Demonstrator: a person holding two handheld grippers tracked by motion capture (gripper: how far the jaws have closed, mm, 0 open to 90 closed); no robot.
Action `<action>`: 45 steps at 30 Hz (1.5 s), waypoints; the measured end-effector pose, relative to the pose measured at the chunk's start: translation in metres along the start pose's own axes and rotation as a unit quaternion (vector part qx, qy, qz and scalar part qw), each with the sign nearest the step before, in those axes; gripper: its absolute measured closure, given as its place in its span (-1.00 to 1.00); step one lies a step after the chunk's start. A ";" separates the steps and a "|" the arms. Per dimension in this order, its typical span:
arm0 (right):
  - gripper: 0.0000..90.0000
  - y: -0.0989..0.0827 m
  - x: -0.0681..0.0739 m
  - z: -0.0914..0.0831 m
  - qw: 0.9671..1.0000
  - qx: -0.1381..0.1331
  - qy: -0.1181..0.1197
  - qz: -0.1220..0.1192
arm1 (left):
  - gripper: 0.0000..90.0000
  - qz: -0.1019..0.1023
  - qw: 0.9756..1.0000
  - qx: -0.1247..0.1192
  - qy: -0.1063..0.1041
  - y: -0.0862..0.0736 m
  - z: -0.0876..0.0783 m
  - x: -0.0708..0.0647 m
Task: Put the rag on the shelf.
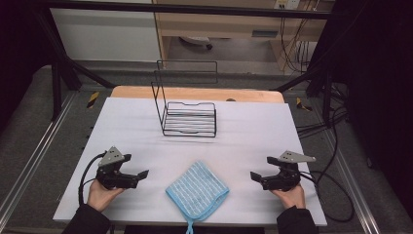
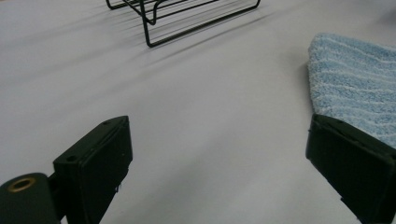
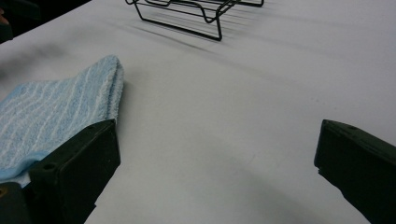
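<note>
Folded blue cloth (image 1: 197,190) lies between the left hand-held gripper (image 1: 138,176) and the right hand-held gripper (image 1: 257,177), both gaping empty. Probably soft, light and limp; pinch a corner nearest either one.

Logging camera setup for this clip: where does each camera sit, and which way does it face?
High view: above the person's side, looking forward and down on the table; shows both forearms, left gripper, right gripper, cloth, wire rack.
Left gripper view: low over the table, along its open jaws; cloth at right, rack beyond.
Right gripper view: low, along its open jaws; cloth at left, rack beyond.
Shared: both gripper views show cloth and rack.
</note>
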State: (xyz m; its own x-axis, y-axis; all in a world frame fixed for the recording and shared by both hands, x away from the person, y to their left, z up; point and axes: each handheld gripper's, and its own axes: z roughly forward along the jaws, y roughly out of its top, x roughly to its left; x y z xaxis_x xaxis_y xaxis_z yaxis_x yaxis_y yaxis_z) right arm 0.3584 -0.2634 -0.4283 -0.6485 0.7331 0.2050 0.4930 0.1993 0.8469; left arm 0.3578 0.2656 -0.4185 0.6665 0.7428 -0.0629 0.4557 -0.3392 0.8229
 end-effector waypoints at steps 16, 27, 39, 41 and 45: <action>-0.91 0.009 0.040 0.031 0.999 0.029 0.028 -0.031 | -0.57 0.002 0.999 0.028 -0.037 0.009 0.021 -0.036; -0.87 0.010 0.064 0.048 0.998 0.043 0.037 -0.035 | -0.16 0.011 0.996 0.066 -0.056 0.012 0.037 -0.069; -0.47 0.005 0.086 0.068 0.995 0.086 0.032 -0.044 | 0.55 -0.002 0.991 0.113 -0.076 0.007 0.051 -0.086; -0.42 0.004 0.086 0.068 0.994 0.091 0.033 -0.043 | 0.57 -0.008 0.990 0.117 -0.076 0.006 0.053 -0.087; -0.21 -0.001 0.089 0.071 0.994 0.103 0.029 -0.038 | 0.63 -0.011 0.990 0.122 -0.072 0.005 0.053 -0.089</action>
State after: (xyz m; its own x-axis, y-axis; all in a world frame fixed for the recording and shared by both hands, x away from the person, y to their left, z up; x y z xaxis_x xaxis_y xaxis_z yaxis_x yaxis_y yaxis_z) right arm 0.3415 -0.1527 -0.4456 -0.7173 0.6738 0.1775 0.5464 0.3858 0.7434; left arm 0.3324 0.1672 -0.4390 0.7236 0.6679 -0.1742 0.5889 -0.4657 0.6606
